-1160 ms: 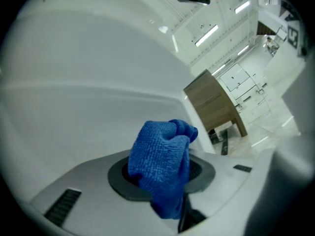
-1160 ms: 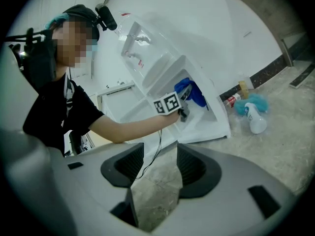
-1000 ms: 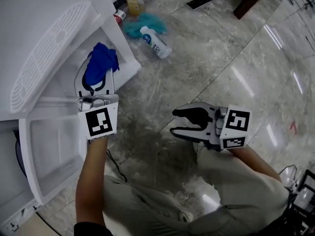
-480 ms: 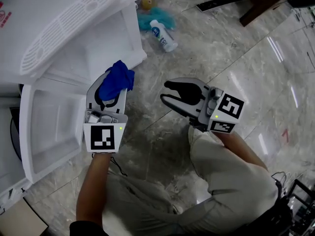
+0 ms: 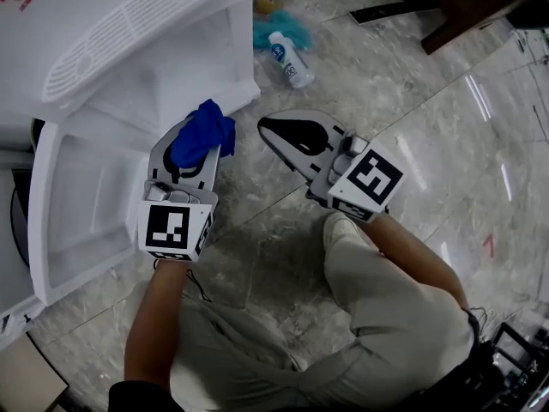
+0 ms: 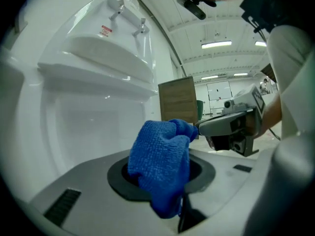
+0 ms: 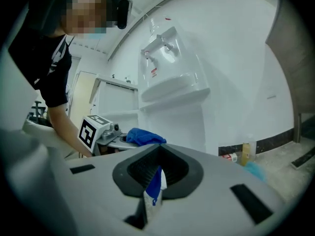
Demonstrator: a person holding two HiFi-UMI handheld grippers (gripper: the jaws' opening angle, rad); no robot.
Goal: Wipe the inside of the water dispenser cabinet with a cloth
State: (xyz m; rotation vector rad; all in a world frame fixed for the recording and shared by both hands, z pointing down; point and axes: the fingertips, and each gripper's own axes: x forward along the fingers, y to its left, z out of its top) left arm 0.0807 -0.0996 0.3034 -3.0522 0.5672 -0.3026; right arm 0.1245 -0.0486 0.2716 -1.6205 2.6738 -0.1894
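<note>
The white water dispenser [image 5: 129, 24] lies at the upper left with its cabinet [image 5: 171, 80] open and its door [image 5: 77, 196] swung out. My left gripper [image 5: 190, 148] is shut on a bunched blue cloth [image 5: 202, 136] just in front of the cabinet opening; the cloth [image 6: 160, 166] fills its jaws in the left gripper view. Close to the right of it, my right gripper [image 5: 279, 131] is shut and holds nothing, its tips aimed toward the cloth. In the right gripper view my right gripper [image 7: 152, 181] shows only a white and blue sliver through the slit between its jaws.
On the marble floor beyond the cabinet lie a white spray bottle [image 5: 290, 58], a teal cloth [image 5: 276, 31] and a yellow bottle [image 5: 268, 1]. A dark wooden furniture leg [image 5: 463, 15] stands at the upper right. The person's knee [image 5: 377, 290] is below the right gripper.
The right gripper's jaws went from wide open to shut, and it rose and rolled toward the left gripper. The left gripper kept its hold on the blue cloth.
</note>
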